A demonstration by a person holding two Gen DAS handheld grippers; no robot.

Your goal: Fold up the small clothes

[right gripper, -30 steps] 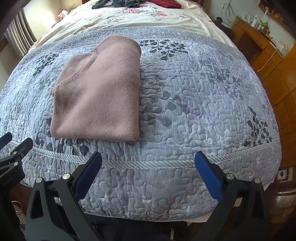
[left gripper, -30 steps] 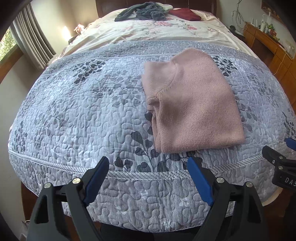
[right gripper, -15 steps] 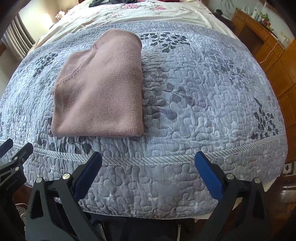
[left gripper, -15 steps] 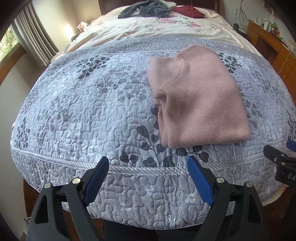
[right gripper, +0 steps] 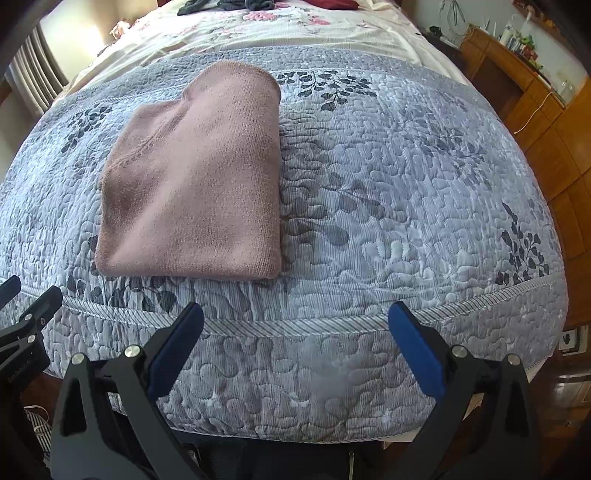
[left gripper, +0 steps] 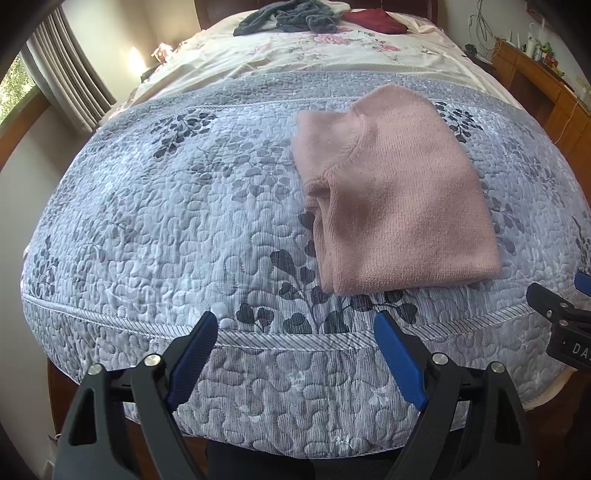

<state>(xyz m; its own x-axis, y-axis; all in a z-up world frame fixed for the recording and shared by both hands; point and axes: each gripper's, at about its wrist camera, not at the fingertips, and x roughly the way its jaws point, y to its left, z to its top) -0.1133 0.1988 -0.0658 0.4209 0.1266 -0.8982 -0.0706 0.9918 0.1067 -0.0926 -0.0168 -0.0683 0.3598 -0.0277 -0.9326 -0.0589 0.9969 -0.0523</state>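
A pink knitted sweater (left gripper: 395, 195) lies folded into a compact rectangle on the grey-blue quilted bedspread (left gripper: 166, 221), near the foot of the bed. The right wrist view has the same sweater (right gripper: 195, 184) left of centre. My left gripper (left gripper: 295, 336) stands open over the bed's front edge, short of the sweater, with nothing between its blue pads. My right gripper (right gripper: 295, 328) is open too, empty, to the right of the sweater's near edge. Each gripper shows at the edge of the other's view.
More clothes lie at the head of the bed: a dark grey heap (left gripper: 288, 16) and a dark red garment (left gripper: 376, 20) on a floral sheet (left gripper: 314, 51). A wooden dresser (right gripper: 517, 85) runs along the right side. Curtains and a window (left gripper: 62, 74) are at the left.
Both grippers have drawn slightly nearer and higher over the bed's foot, so the sweater sits lower and larger in view. The sweater itself has not moved; both grippers stay open.
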